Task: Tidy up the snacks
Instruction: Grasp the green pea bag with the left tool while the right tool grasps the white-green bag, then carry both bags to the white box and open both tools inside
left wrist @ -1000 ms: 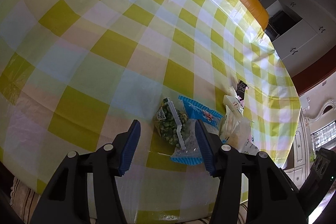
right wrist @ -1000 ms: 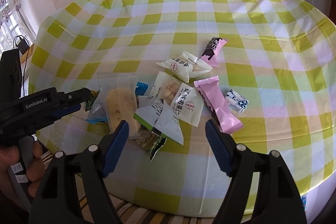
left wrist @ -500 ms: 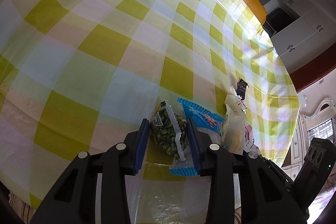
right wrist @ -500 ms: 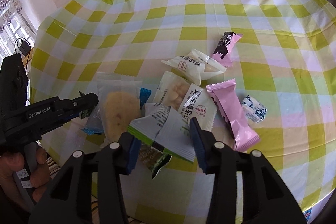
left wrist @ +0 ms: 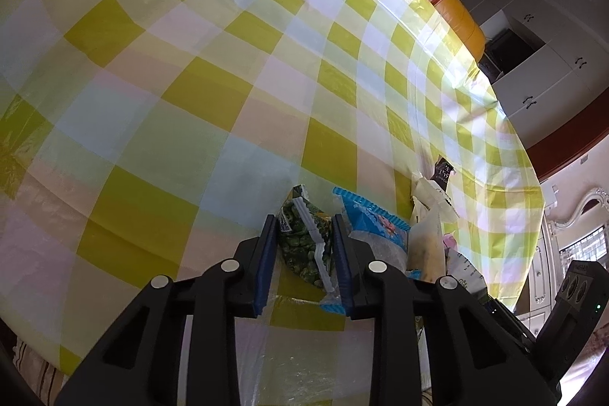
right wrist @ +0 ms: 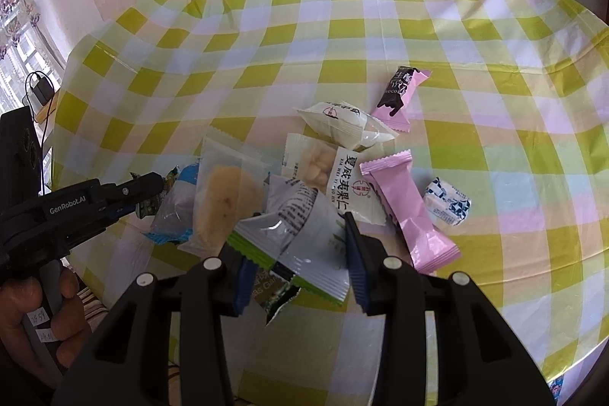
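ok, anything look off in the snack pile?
Nothing spilled or torn. The snacks sit in a loose overlapping heap near the table's front edge. The silver-green packet, between the right gripper's jaws, is buckled. The left gripper pinches the green pea packet.

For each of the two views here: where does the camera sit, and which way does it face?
Left wrist: on the left gripper, looking down its fingers at the green pea packet they pinch.
Right wrist: on the right gripper, clamping the silver-green packet; a hand shows.
Shared: blue packet, checked tablecloth.
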`<action>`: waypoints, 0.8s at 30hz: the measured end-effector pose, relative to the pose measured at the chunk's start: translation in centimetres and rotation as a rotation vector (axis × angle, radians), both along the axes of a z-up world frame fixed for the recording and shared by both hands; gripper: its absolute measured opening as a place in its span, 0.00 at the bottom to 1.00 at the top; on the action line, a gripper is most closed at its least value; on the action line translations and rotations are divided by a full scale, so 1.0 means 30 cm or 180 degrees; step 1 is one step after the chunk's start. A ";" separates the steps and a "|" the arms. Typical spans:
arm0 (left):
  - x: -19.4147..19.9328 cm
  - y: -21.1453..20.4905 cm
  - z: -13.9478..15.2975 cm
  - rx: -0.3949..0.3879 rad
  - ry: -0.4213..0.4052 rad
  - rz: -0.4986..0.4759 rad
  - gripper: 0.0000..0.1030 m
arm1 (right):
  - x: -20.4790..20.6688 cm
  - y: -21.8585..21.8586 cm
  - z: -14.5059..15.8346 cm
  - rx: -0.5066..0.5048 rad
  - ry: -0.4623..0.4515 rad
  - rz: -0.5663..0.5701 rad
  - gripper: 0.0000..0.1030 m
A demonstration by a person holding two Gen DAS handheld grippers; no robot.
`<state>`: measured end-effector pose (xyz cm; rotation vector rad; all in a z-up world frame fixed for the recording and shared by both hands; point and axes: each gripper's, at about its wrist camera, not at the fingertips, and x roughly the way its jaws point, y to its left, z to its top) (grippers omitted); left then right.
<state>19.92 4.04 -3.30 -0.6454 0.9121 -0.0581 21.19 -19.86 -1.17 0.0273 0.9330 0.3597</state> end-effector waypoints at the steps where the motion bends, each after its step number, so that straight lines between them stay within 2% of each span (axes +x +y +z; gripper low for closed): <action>1: -0.005 0.000 0.004 0.0019 -0.0011 0.0009 0.26 | -0.001 -0.003 0.002 0.0000 -0.0002 -0.0006 0.40; 14: -0.103 -0.005 0.061 0.0193 -0.0088 0.0104 0.26 | -0.076 -0.060 0.036 -0.0037 -0.0055 -0.0128 0.40; 24: -0.208 -0.037 0.102 0.0234 -0.0151 0.0054 0.26 | -0.148 -0.105 0.055 -0.0067 -0.0044 -0.0199 0.40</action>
